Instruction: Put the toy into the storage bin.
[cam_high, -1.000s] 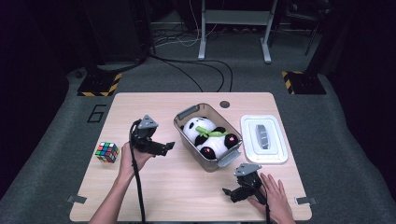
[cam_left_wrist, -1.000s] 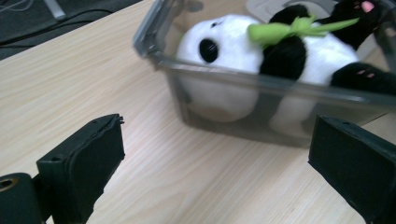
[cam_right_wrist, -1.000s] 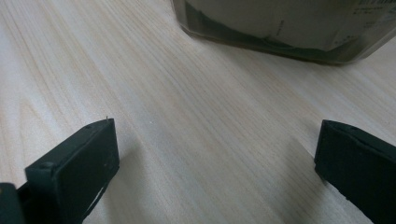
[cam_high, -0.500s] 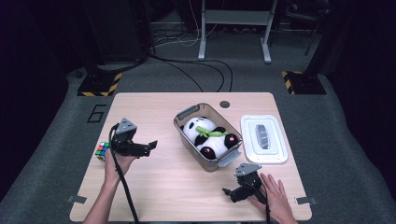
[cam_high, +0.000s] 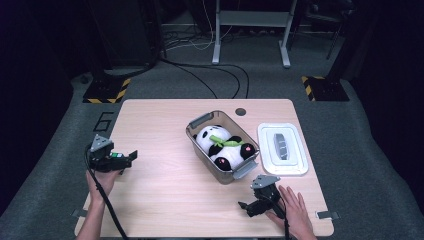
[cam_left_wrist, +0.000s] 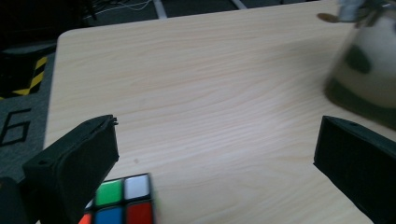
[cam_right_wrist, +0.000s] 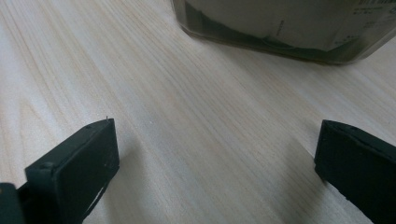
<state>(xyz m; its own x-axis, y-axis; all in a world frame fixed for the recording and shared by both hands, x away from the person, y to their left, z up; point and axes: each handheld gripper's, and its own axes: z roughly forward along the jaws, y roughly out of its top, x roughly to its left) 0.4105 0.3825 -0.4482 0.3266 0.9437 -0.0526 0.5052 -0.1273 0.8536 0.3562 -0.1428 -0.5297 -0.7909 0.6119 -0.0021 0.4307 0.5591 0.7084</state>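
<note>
My left claw (cam_left_wrist: 215, 154) gapes wide over the small multicoloured plastic puzzle cube (cam_left_wrist: 122, 201), probably light, rigid, slick-faced: I'd pinch opposite flat faces squarely

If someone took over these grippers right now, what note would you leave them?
Left gripper: open, over the cube at the table's left edge, not gripping it.
Right gripper: open, resting on the table in front of the bin, holding nothing.
Done: the panda lies in the bin.
Left, probably: grip the cube and put it in the bin. The lid lies right of the bin, not on it.
</note>
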